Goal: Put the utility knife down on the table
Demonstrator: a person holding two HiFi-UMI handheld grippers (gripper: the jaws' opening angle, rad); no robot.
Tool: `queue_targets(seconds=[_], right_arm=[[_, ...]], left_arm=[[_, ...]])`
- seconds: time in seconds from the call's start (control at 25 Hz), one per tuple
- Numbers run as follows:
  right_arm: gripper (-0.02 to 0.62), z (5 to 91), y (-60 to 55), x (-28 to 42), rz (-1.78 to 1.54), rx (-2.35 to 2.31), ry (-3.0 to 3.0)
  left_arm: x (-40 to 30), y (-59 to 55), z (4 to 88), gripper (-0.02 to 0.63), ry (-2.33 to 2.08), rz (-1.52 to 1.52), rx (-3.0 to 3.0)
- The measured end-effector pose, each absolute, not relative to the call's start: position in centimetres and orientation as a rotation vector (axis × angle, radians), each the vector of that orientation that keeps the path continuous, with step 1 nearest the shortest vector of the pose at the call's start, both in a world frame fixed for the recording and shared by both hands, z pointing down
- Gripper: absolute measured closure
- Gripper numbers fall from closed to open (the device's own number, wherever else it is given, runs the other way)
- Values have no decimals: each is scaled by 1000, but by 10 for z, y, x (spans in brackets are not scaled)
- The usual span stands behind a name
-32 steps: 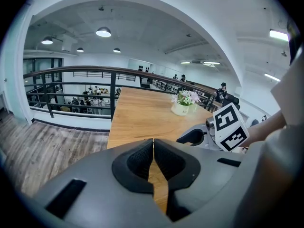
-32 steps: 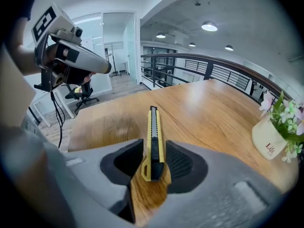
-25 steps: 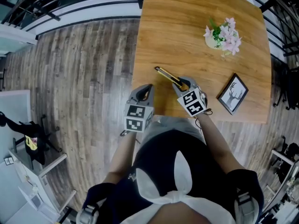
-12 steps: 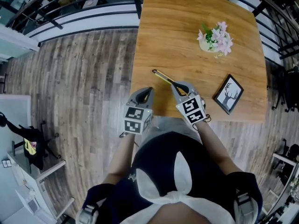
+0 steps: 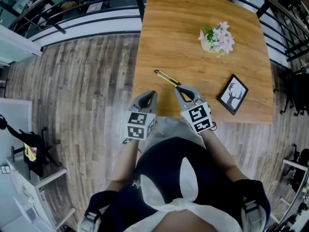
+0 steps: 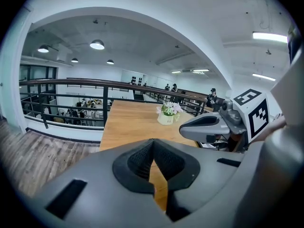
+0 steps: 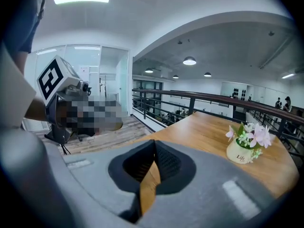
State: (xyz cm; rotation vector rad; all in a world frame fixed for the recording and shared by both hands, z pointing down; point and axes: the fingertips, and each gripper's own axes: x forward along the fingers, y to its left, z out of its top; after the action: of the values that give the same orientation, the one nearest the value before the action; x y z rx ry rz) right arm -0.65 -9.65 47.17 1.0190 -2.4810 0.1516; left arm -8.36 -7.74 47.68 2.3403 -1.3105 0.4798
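pointing forward-down – right tool (image 5: 181,89) closed, left tool (image 5: 152,94) alongside

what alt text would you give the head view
A yellow knife lies on a wooden table, just past the shut, empty right gripper. The left gripper, also shut, hangs at the table's near edge; flowers and a framed picture sit further right.

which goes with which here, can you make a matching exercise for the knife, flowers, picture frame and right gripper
1 utility knife
2 flower pot
3 picture frame
4 right gripper

a shut, empty
b far side of the table
c table's near right corner
d lying flat just ahead of the right gripper

Pairs: 1-d, 2-b, 3-c, 4-a
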Motion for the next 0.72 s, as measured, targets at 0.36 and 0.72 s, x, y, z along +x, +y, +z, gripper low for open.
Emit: queue_targets(seconds=[0.36, 0.72], right_arm=[[598, 467, -69, -1, 131, 1017, -2508], [598, 460, -50, 8, 130, 1021, -2506]], left_arm=[[-79, -56, 466, 589, -1373, 489, 2343], [-69, -40, 461, 589, -1375, 449, 2351]])
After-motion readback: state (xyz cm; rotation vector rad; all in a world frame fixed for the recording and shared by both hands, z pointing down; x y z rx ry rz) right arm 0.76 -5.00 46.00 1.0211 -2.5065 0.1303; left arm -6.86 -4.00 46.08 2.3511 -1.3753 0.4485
